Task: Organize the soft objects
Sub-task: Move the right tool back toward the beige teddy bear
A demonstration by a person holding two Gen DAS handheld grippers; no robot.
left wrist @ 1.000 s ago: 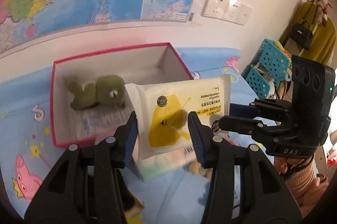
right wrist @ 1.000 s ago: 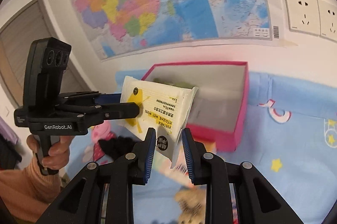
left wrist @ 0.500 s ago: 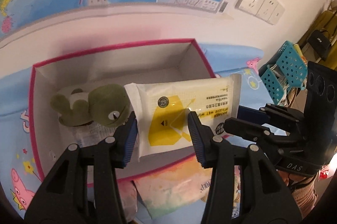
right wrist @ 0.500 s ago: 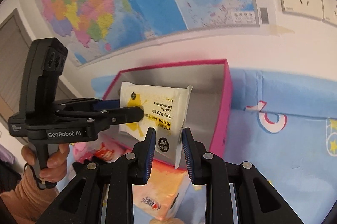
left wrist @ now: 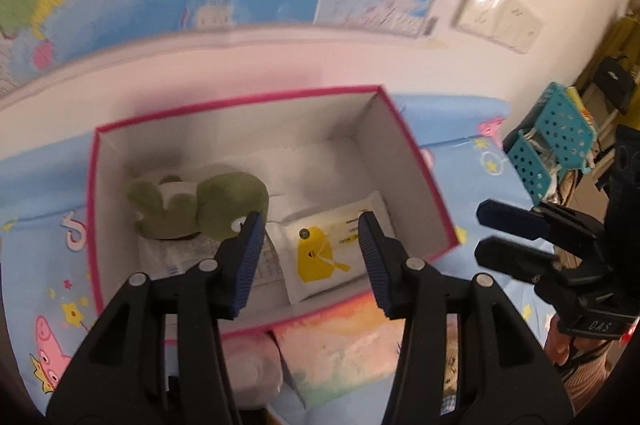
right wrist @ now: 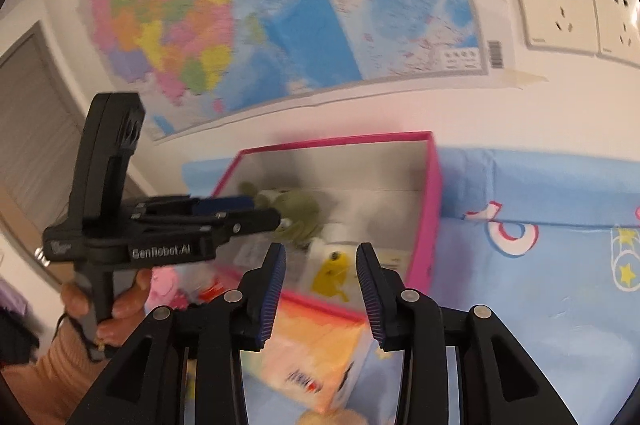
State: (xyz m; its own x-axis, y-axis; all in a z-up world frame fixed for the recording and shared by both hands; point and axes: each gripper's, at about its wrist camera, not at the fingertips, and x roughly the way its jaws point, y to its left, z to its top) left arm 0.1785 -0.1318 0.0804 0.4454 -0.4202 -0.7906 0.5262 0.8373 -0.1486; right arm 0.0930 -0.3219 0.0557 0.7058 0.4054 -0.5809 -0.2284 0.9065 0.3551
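Dropped from both grippers, wipes (left wrist: 328, 253) now lie in box (left wrist: 416, 161) at frog's (left wrist: 200, 201) 3 o'clock; right gripper (right wrist: 320, 289) just opened, left gripper (left wrist: 310, 257) released too, tissue pack (right wrist: 316, 357) remains outside.

I see a colourful wall map (right wrist: 256, 25), 2 white wall sockets (right wrist: 576, 13), a teal perforated basket (left wrist: 556, 149) and a grey door (right wrist: 32, 129).

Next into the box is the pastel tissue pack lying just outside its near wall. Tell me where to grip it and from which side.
Grip the pastel tissue pack across its short width, coming from above. It lies flat on the blue sheet against the pink box, so its far side looks blocked, and the soft block should give under the pads. Both the left gripper and right gripper are open.
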